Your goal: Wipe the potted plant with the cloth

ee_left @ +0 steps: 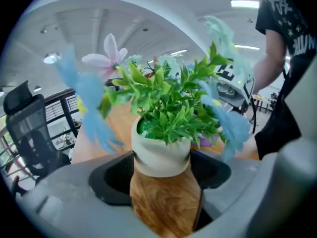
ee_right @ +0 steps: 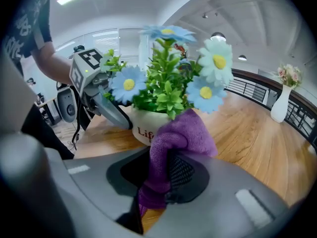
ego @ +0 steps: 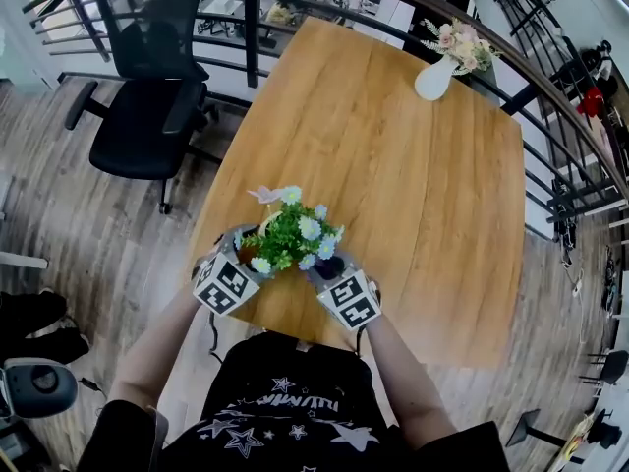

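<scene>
Two grippers are meeting at the pot (ee_left: 161,155), which is standing on the table (ego: 393,165) close to its near edge. The left gripper (ego: 244,262) is straddling the pot, its jaws seemingly pressing on both sides. The right gripper (ee_right: 166,175) is clamping a purple cloth (ee_right: 184,133) and laying it against the pot's rim, under the flowers (ee_right: 171,78). If the left hold is loose, a hard sideways rub is risking a tilt or a slide off that edge, and the cloth could be snagging petals. A vase (ego: 434,77) is standing well apart at the far corner, and a chair (ego: 147,87) is sitting beside the table. Only the flowers are crowding the wipe.
</scene>
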